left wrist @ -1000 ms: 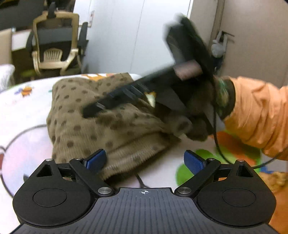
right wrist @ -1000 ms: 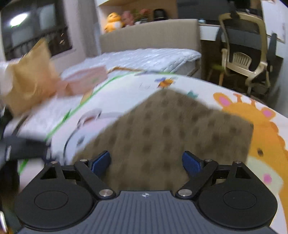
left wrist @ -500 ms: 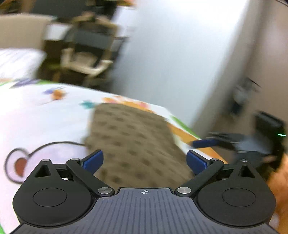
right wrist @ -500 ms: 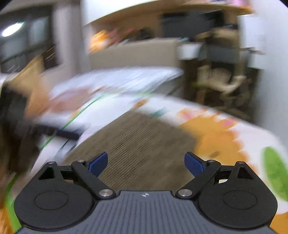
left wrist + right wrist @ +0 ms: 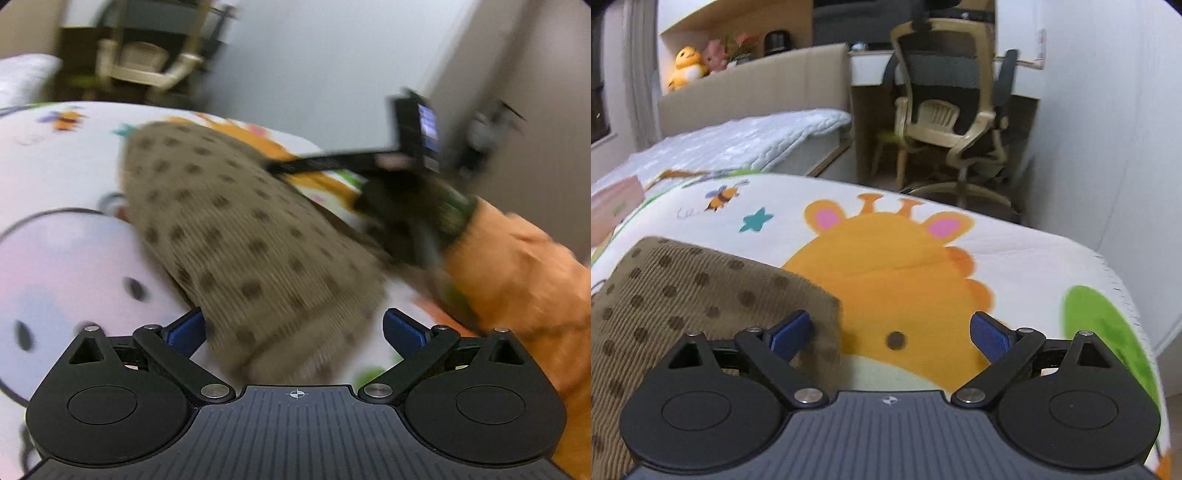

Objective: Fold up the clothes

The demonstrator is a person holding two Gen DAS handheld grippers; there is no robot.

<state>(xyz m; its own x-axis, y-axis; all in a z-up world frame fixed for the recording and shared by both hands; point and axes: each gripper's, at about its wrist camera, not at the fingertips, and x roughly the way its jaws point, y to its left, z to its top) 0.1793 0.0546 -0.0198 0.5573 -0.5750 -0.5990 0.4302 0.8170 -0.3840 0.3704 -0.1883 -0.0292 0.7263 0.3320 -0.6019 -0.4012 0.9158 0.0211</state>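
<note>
With the brown dotted sweater (image 5: 236, 236) lying folded on the cartoon sheet (image 5: 1015, 254), we judge we're between folds (left gripper (image 5: 293, 328) and right gripper (image 5: 890, 332) both spread, empty), needing a fresh edge grip next.

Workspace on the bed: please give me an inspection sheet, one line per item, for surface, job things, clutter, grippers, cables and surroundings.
Surface: cartoon-print bed cover with a giraffe and a bee, flat.
Job's things: one brown dotted knit garment lying folded on the cover; its corner shows in the right wrist view.
Clutter: a pink item at the far left edge, too blurred to name.
Grippers: left gripper open, garment hem between its fingers; right gripper open, left finger over the garment corner, held by a person with an orange sleeve.
Cables: nothing seen clearly.
Surroundings: office chair, second bed, plush toys on a shelf, white wall.
</note>
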